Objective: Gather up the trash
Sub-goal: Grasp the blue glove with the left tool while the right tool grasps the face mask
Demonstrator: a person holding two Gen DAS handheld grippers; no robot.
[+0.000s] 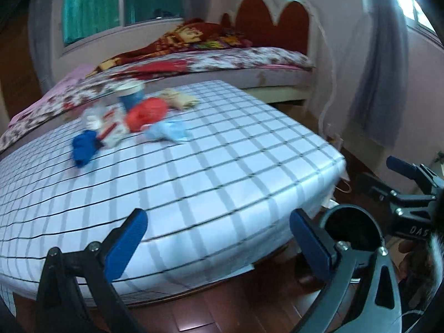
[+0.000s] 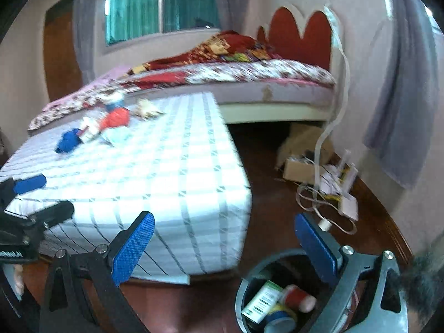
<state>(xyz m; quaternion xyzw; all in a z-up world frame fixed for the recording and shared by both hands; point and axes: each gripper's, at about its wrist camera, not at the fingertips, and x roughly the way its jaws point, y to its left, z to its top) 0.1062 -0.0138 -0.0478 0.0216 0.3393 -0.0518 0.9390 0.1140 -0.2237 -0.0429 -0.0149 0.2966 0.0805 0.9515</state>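
Both tongs released and empty: left gripper (image 1: pixel 219 238) over checked table (image 1: pixel 194 166) near edge, trash pile (image 1: pixel 125 119) far ahead-left, right gripper (image 2: pixel 224 245) above bin (image 2: pixel 244 285) on open floor (image 2: pixel 272 194).

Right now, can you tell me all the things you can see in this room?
Checked table: one, white and grey, centre.
Trash pile: one cluster, on the table's far left; includes a blue crumpled piece, a red bag, a light blue piece, a blue cup and beige paper.
Bin: one, dark, on the floor, holding cans and a carton.
Bed: one, floral sheet, behind the table.
Cardboard box: one, brown, on the floor beside cables.
Left gripper: open, empty.
Right gripper: open, empty.
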